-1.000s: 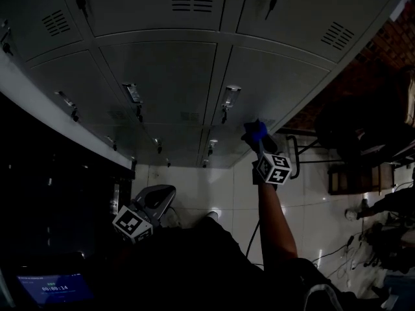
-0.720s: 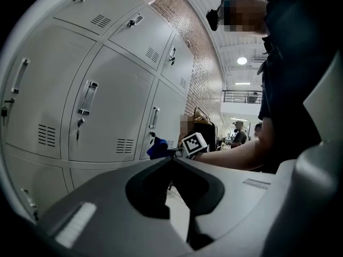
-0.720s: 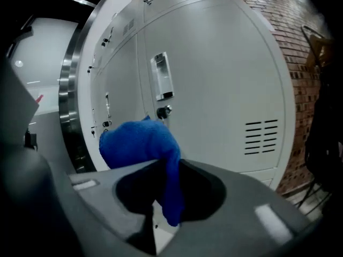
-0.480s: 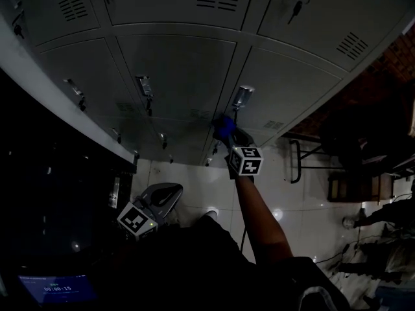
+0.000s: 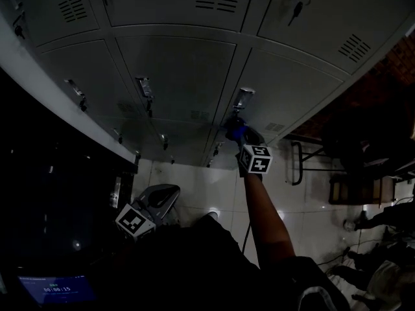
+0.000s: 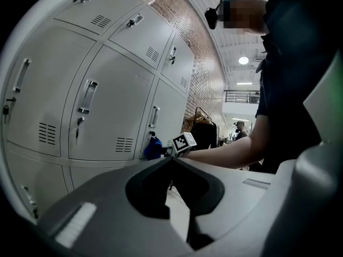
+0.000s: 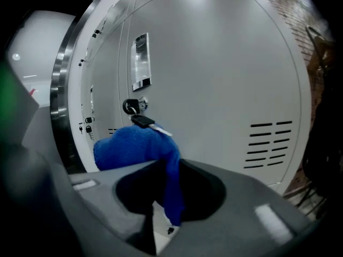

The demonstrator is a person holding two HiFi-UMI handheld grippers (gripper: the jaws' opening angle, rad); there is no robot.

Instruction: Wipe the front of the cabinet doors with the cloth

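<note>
Grey metal cabinet doors (image 5: 178,76) fill the upper head view. My right gripper (image 5: 238,135) is shut on a blue cloth (image 5: 235,132) and presses it on the lower right door (image 5: 285,89), just under its handle (image 5: 243,98). In the right gripper view the blue cloth (image 7: 136,143) bunches between the jaws of the right gripper (image 7: 161,162), against the door (image 7: 214,63), under a key (image 7: 143,121) hanging in the lock. My left gripper (image 5: 157,198) hangs low at the left, away from the doors; its jaws (image 6: 172,159) are shut with nothing in them.
Each door has a handle (image 5: 144,87), a lock with a key and vent slots (image 7: 268,143). A dark recess (image 5: 58,193) lies left of the cabinets. A metal frame (image 5: 295,157) stands on the tiled floor right of them, before a brick wall (image 5: 395,41).
The right gripper swept the blue cloth left across the lower right door, then came back a little right and down. The left gripper barely moved.
</note>
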